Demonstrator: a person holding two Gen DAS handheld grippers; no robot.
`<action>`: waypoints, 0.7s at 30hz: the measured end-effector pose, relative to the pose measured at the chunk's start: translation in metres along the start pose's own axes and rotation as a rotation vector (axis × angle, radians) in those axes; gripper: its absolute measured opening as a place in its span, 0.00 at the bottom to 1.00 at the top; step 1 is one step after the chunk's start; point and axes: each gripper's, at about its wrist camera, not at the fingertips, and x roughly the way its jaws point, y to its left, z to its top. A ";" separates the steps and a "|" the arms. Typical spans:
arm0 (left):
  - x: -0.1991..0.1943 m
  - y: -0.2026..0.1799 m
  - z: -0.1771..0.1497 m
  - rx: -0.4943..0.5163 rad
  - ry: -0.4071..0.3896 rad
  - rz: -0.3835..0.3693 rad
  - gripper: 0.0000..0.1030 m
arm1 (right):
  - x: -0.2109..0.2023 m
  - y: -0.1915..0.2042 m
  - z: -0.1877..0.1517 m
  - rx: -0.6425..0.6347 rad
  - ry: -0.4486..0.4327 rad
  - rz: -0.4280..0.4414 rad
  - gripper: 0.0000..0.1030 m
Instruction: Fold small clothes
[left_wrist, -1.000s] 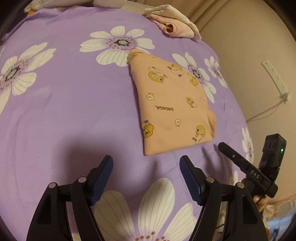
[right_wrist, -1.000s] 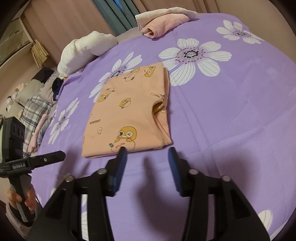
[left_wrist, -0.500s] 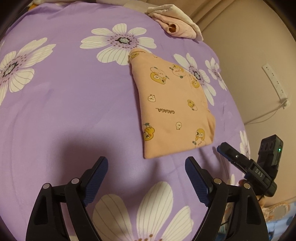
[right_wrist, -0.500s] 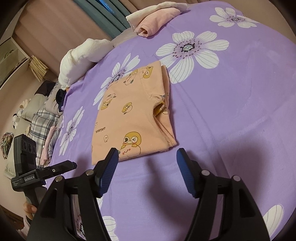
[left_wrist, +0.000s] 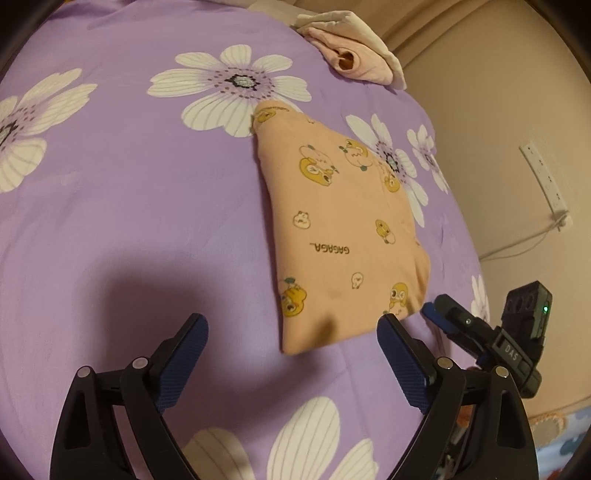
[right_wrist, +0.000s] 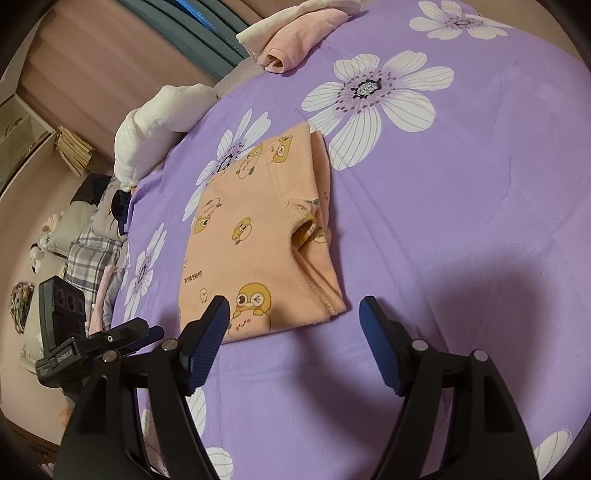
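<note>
A folded peach garment (left_wrist: 343, 236) with yellow cartoon prints lies flat on the purple flowered bedspread (left_wrist: 129, 206). It also shows in the right wrist view (right_wrist: 258, 243). My left gripper (left_wrist: 291, 328) is open and empty, just short of the garment's near edge. My right gripper (right_wrist: 293, 308) is open and empty, its left finger over the garment's near corner. The right gripper shows in the left wrist view (left_wrist: 458, 321), the left gripper in the right wrist view (right_wrist: 122, 336).
A pile of pink and cream clothes (left_wrist: 354, 55) lies at the bed's far end, also in the right wrist view (right_wrist: 295, 40). A white plush blanket (right_wrist: 159, 118) and plaid bedding (right_wrist: 92, 254) lie left. A wall with a power strip (left_wrist: 546, 184) stands right.
Both grippers have opened wider and drawn back a little from the garment. The garment has not moved.
</note>
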 end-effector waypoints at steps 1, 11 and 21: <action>0.001 -0.001 0.001 0.006 0.000 -0.001 0.89 | 0.001 -0.001 0.001 0.006 -0.001 0.004 0.72; 0.022 -0.001 0.016 0.007 0.042 -0.088 0.89 | 0.014 -0.005 0.014 0.018 0.008 0.023 0.76; 0.047 0.006 0.040 -0.080 0.081 -0.179 0.89 | 0.023 -0.011 0.028 0.065 0.010 0.073 0.77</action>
